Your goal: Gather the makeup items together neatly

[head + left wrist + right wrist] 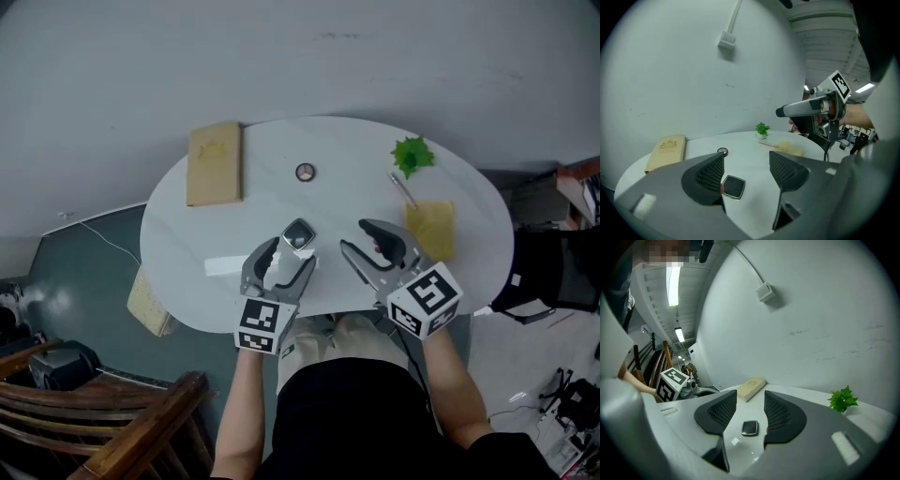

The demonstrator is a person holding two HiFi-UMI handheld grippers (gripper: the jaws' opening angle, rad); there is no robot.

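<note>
The square compact (298, 236) lies flat on the tabletop (352, 141) just ahead of the left claw (291, 251). In the left gripper view the left claw (746, 164) is released, jaws wide apart. The square compact (733, 186) shows in the gap close to the left-hand jaw, and that jaw hides its near corner. Whether that jaw touches it cannot be told, and a small reddish spot at the jaw's edge is too small to make out.

The right claw (354, 234) is also released and empty. In its own view the right claw (751, 408) frames the square compact (750, 428), which lies well beyond its tips. The left claw's marker cube (672, 384) is off to its left.

A white strip (225, 265) lies beside the left claw, its end hidden under the claw body. Pale shapes directly under that claw cannot be identified.

Farther ahead of the left claw is a round compact (305, 172), its lid detail blurred. A book (214, 164) lies well to that claw's left.

Beyond the right claw a plant (412, 155) stands in a small white pot (761, 136). Just to the right claw's right is a yellow pad (431, 228), and a thin stick (403, 190) leads onto it. What the stick is cannot be told.

A wooden chair (141, 412) is cut off at the lower left.
</note>
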